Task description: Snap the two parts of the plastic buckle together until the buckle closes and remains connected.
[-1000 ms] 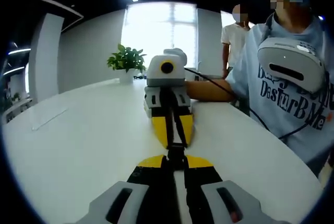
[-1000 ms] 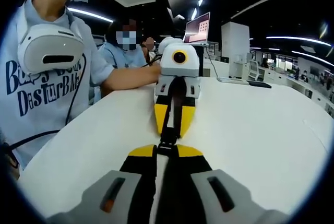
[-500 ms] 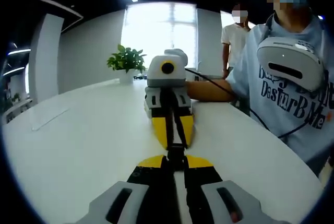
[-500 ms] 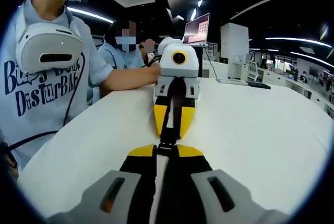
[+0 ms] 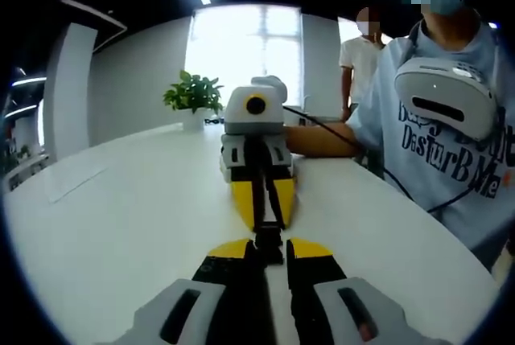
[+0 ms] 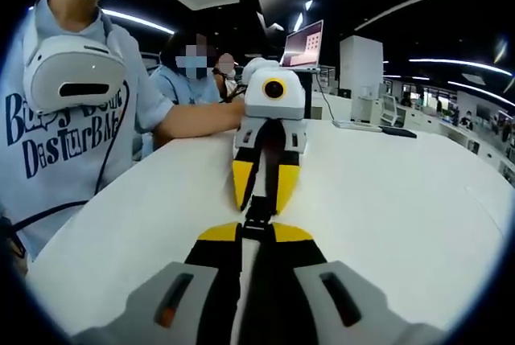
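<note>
The left gripper has its yellow-tipped jaws slightly spread, a narrow gap between them, with the black buckle sitting in that gap just ahead of the tips. Facing it tip to tip, the right gripper keeps its jaws pressed on the strap, the buckle lying just beyond its tips, between the two grippers, above the white table.

The risk, as I judge it, is that the left jaws are loosening their hold. If the two halves have not fully latched, they could slide apart under the strap's pull or drop onto the table. I cannot tell from either view whether the catch has clicked home.
</note>
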